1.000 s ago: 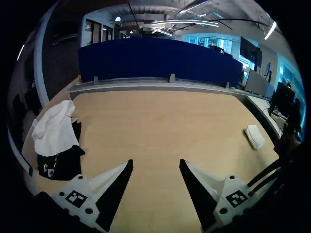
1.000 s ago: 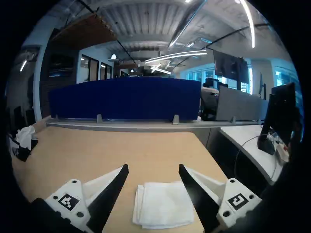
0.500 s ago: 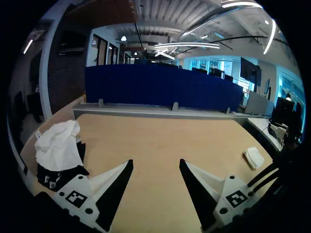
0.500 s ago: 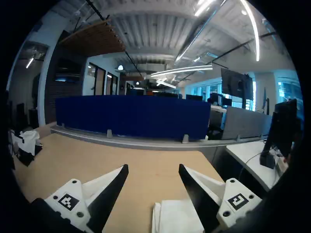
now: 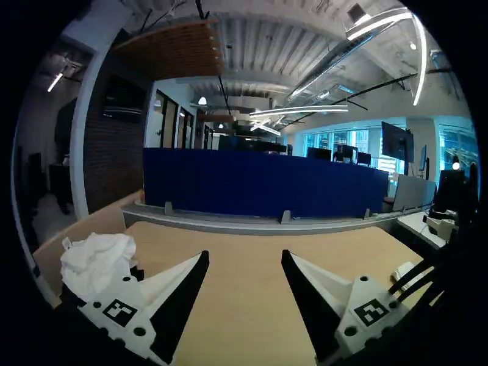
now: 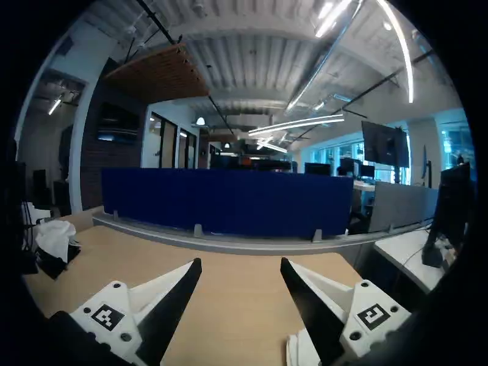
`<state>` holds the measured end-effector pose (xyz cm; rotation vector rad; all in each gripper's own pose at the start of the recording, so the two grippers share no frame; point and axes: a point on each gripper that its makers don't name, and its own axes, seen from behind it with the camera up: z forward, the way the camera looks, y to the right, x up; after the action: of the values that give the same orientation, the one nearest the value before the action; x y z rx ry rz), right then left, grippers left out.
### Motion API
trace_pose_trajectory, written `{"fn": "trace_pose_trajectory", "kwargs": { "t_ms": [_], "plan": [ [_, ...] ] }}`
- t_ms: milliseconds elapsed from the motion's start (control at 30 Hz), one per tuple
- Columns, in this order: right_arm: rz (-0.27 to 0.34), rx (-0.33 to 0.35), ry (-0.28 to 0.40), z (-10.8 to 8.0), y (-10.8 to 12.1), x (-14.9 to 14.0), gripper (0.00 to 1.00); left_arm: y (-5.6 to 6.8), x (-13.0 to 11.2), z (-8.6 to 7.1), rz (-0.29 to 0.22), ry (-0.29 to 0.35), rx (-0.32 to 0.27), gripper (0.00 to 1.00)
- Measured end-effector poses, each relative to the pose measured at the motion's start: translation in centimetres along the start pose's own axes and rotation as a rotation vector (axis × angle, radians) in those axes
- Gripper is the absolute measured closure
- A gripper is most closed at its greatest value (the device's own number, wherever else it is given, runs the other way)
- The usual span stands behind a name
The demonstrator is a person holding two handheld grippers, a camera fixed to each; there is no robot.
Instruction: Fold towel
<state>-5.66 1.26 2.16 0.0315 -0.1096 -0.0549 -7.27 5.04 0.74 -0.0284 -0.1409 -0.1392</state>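
A folded white towel lies on the wooden table just below my right gripper's right finger, mostly hidden by it. In the left gripper view the same folded towel shows small at the far right of the table. A crumpled white cloth pile sits on a dark object at the table's left edge, and it appears again as a cloth pile in the right gripper view. My left gripper is open and holds nothing. My right gripper is open above the tabletop with nothing between its fingers.
A blue divider panel on a grey rail runs along the table's far edge. A neighbouring white desk with a black monitor stands to the right. A brick wall and dark doorways lie at the left.
Both grippers have tilted upward and drawn back. The tabletop has sunk lower in both views. The folded towel has slid from between the right fingers to the bottom right edge.
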Motion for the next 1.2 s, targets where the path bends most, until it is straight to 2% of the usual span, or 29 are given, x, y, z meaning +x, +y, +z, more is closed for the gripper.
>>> {"fn": "trace_pose_trajectory", "kwargs": {
  "t_ms": [200,467,667,900,1200],
  "plan": [
    [0.000,-0.012,0.019,0.2,-1.0,0.9,0.00,-0.3,1.2,0.4,0.009,0.049,0.003,0.12],
    [0.009,-0.029,0.034,0.1,-2.2,1.3,0.00,-1.1,1.7,0.7,0.017,0.075,0.015,0.12],
    [0.003,-0.037,0.027,0.0,-2.7,1.0,0.00,-2.0,0.0,1.1,0.038,0.054,0.023,0.13],
    [0.021,-0.045,0.027,-0.3,-3.4,-0.5,0.00,-3.0,-2.9,1.5,0.031,0.062,0.034,0.12],
    [0.066,-0.023,0.042,-1.1,-4.3,-1.6,0.00,-3.1,-6.3,2.1,0.066,0.097,0.031,0.12]
  ]
}}
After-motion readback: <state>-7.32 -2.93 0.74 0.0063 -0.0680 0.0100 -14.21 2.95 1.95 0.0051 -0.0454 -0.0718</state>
